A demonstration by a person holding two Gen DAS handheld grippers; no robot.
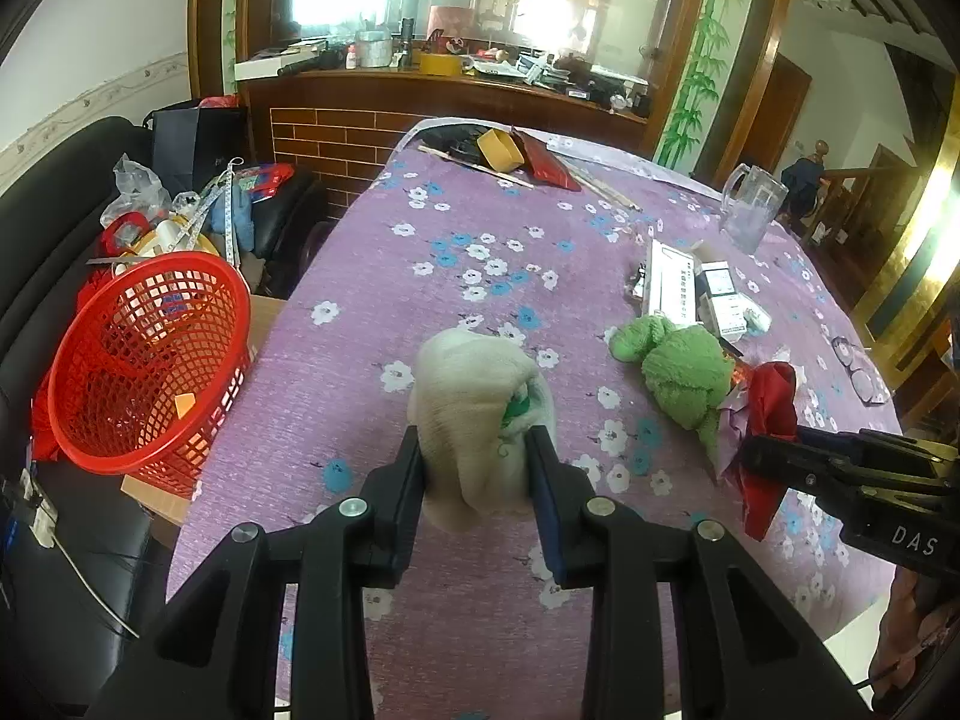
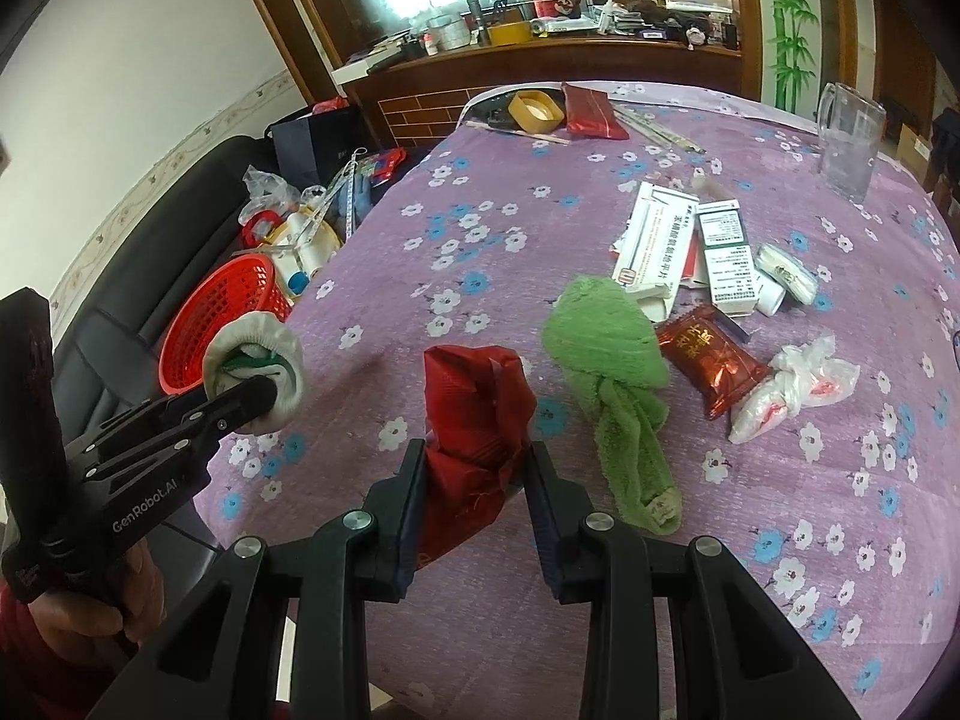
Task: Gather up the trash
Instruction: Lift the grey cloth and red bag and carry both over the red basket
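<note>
Jaws of the left gripper (image 1: 474, 462) are clamped on a cream sock (image 1: 474, 414) with a bit of green showing in its folds, held above the purple flowered bench (image 1: 480, 228) near its left edge. Just off that edge, lower down, sits a red mesh basket (image 1: 144, 360), its mouth tilted toward the bench and nearly empty. Between the two grippers the cloth lies bare, and the whole middle stretch toward the far end is open. Jaws of the right gripper (image 2: 474, 468) are closed on a crumpled red wrapper (image 2: 474, 414). Right of it a green cloth (image 2: 606, 360) lies flat, touching a red snack packet (image 2: 708, 360), with a white plastic wad (image 2: 792, 390) and medicine boxes (image 2: 690, 246) crowding the right side.
</note>
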